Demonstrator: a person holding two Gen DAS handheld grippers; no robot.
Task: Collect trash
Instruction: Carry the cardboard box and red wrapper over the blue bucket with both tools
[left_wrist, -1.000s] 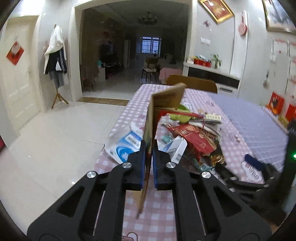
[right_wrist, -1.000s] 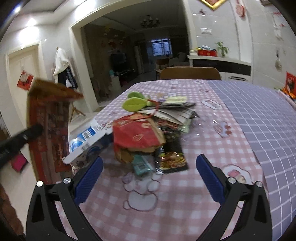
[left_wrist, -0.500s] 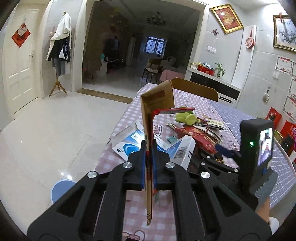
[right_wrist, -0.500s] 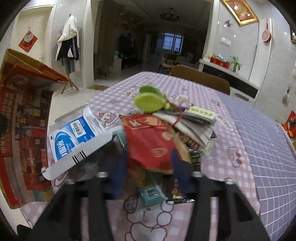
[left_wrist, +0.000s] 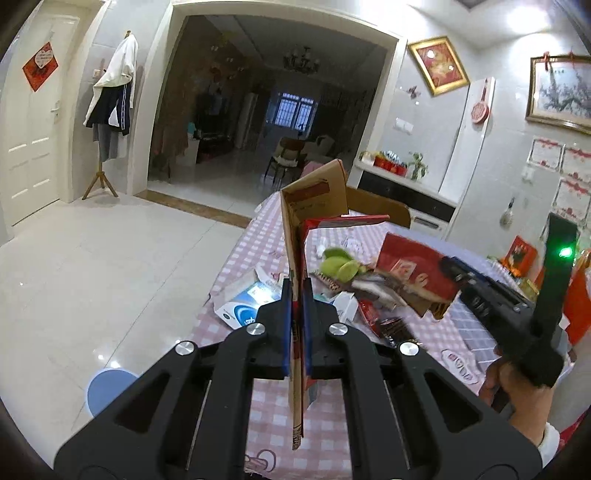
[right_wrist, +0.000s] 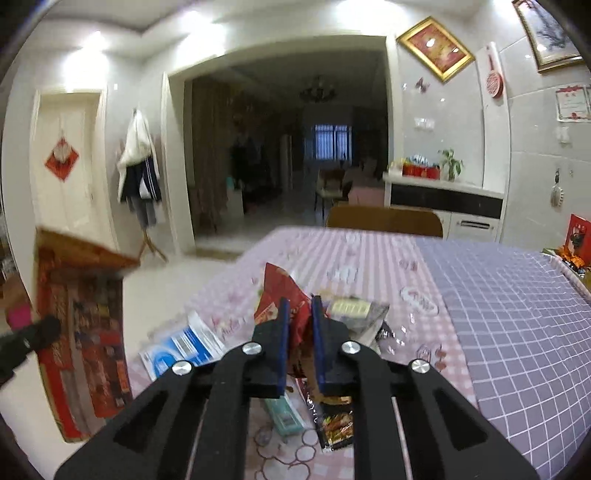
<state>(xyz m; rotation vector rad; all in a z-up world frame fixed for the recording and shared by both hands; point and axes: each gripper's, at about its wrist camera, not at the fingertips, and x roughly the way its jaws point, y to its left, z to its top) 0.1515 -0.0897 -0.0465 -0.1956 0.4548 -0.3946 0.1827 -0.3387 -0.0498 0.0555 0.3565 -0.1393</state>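
Nearest in the left wrist view, the left tool (left_wrist: 297, 295) is pressed together on the wall of a red-printed cardboard box (left_wrist: 295, 236), which stands upright at the tabletop's (left_wrist: 273, 421) near left edge with its brown flaps open at the top. The print on the box shows in the right wrist view as red panels with blurred characters, too smeared to read.

The right tool (right_wrist: 299, 314) is closing its jaws on a red snack wrapper (right_wrist: 282, 286), pinched between the blue pads and raised above the heap; its gold and white printing cannot be made out. A person's hand (left_wrist: 517, 387) holds this tool at the right.

Under it on the pink checked cloth lie a dark snack packet (right_wrist: 338, 424) and a teal carton (right_wrist: 286, 413). Left of these sits a white and blue box (right_wrist: 181, 349) with a barcode, lettering illegible. Further back lie green peels (left_wrist: 340, 264) and grey packets (right_wrist: 354, 310). A brown chair back (right_wrist: 384, 221) stands at the tabletop's far end.
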